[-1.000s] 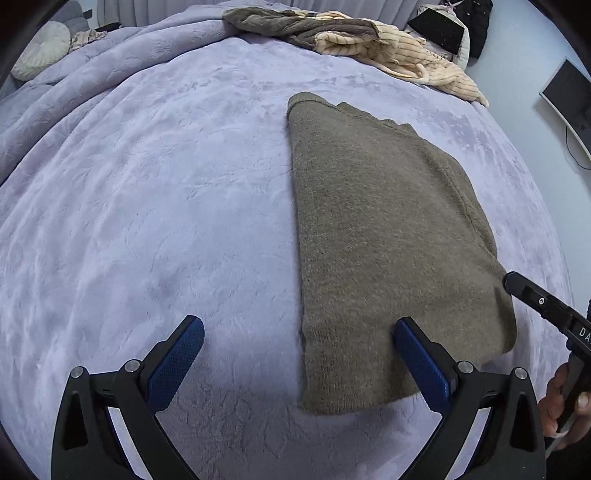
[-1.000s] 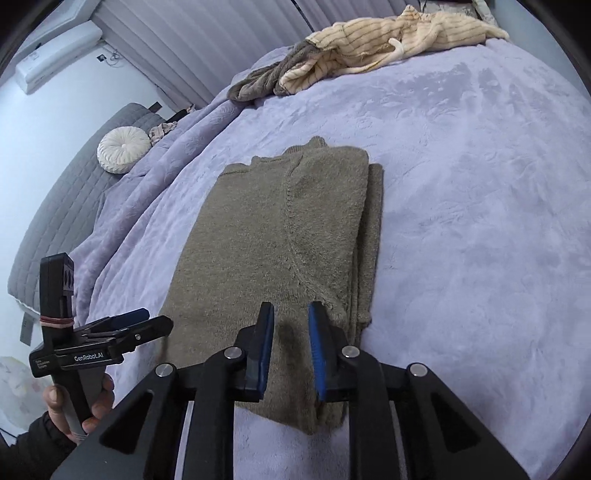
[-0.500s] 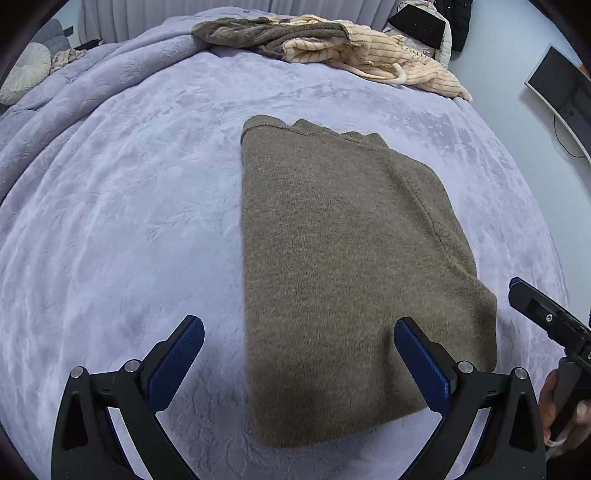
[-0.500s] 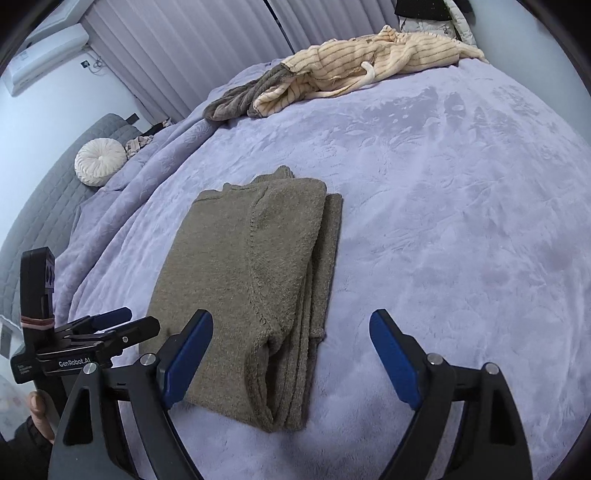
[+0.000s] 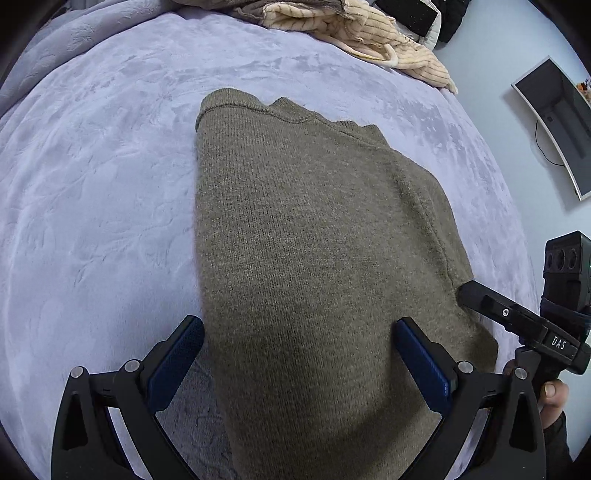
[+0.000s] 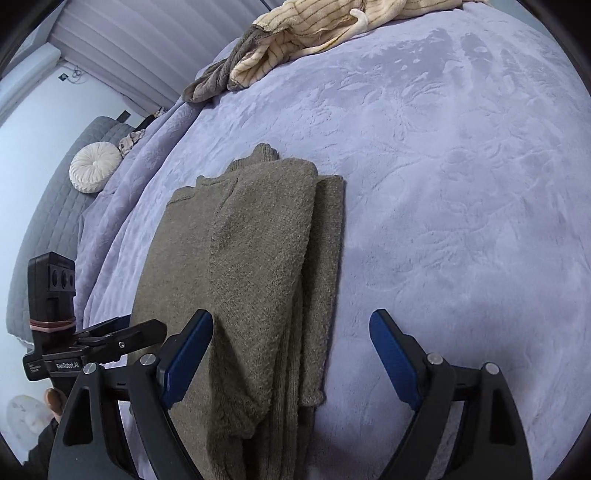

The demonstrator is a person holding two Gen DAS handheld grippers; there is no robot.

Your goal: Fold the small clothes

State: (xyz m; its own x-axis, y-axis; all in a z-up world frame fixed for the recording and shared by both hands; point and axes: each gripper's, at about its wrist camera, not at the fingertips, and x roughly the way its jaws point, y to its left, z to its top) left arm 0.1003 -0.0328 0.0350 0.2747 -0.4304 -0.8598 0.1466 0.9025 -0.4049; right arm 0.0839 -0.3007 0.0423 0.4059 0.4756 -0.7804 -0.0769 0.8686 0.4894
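An olive-brown knit sweater (image 5: 314, 258) lies folded lengthwise on the lavender bed cover (image 5: 92, 203); it also shows in the right wrist view (image 6: 251, 277), with stacked folded layers along its right edge. My left gripper (image 5: 299, 362) is open and empty, jaws spread over the sweater's near end. My right gripper (image 6: 291, 354) is open and empty, over the sweater's near right edge. The right gripper shows at the left view's right edge (image 5: 517, 321); the left gripper shows at the right view's left (image 6: 92, 339).
A heap of cream striped and grey-brown clothes (image 5: 351, 33) lies at the far side of the bed, also in the right wrist view (image 6: 314, 33). A round white cushion (image 6: 94, 168) sits on a grey sofa at left. A monitor (image 5: 554, 122) is on the wall at right.
My right gripper has let go of the sweater's near edge and opened wide. Both grippers have moved in closer over the sweater's near end.
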